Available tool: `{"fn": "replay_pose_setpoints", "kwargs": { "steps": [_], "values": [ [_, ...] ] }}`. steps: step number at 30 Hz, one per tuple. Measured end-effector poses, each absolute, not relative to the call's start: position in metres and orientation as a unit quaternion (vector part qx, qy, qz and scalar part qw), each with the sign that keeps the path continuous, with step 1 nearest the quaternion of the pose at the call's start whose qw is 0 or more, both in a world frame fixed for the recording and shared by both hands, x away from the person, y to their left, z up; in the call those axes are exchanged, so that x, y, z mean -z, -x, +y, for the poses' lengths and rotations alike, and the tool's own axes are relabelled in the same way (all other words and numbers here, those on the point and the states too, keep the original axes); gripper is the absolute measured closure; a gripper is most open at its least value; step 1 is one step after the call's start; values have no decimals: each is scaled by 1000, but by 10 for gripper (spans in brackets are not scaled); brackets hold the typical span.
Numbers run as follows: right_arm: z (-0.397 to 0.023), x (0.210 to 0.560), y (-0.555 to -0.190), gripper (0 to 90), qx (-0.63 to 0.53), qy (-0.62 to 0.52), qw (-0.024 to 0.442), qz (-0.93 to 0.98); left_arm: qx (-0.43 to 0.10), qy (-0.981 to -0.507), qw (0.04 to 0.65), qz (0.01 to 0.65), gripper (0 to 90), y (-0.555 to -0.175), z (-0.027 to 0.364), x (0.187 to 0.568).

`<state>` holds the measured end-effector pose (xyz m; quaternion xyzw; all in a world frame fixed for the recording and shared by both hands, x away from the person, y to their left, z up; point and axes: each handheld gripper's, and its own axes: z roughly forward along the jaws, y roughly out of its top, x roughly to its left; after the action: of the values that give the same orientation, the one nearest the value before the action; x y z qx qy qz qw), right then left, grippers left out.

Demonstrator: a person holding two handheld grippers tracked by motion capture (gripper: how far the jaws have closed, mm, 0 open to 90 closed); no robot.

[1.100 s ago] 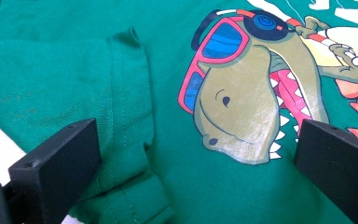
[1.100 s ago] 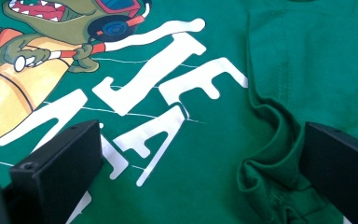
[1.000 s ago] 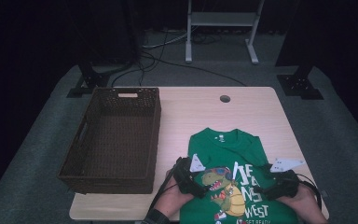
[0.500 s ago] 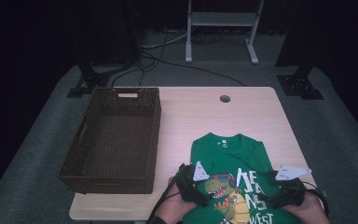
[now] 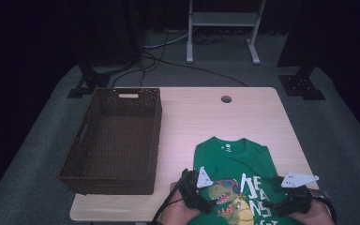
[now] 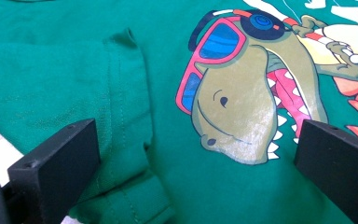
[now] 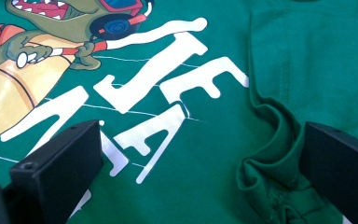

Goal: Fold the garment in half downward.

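A green T-shirt (image 5: pixel 232 159) with a dinosaur print lies face up at the table's near right, its lower part hanging past the front edge. My left gripper (image 5: pixel 198 190) rests over the shirt's left side. In the left gripper view its jaws (image 6: pixel 198 140) stand wide apart over the folded-in sleeve (image 6: pixel 126 93) and the dinosaur's head (image 6: pixel 233 107). My right gripper (image 5: pixel 288 199) is over the shirt's right side, open (image 7: pixel 203 140), with the white lettering (image 7: pixel 168 93) and a bunched sleeve fold (image 7: pixel 270 172) between its jaws.
A dark wicker basket (image 5: pixel 112 140) stands on the left half of the wooden table (image 5: pixel 225 117). There is a cable hole (image 5: pixel 226 99) near the far edge. Beyond the table are stand feet and cables on grey carpet.
Both grippers have drawn back toward the near edge, and the shirt has slid a little that way with them. The basket has not moved.
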<state>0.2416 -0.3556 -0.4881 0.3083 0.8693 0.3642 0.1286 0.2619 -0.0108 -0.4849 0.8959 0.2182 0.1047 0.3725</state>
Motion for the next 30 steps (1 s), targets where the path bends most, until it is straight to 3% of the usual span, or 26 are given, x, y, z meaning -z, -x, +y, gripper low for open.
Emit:
{"fn": "replay_pose_setpoints", "kwargs": {
  "steps": [15, 30],
  "values": [
    [-355, 488, -242, 0, -365, -309, 128, 869, -80, -896, 380, 214, 0, -275, -4, 479],
    [-360, 488, -239, 0, -365, -307, 127, 870, -92, -890, 386, 223, 0, -299, 8, 464]
  ]
}}
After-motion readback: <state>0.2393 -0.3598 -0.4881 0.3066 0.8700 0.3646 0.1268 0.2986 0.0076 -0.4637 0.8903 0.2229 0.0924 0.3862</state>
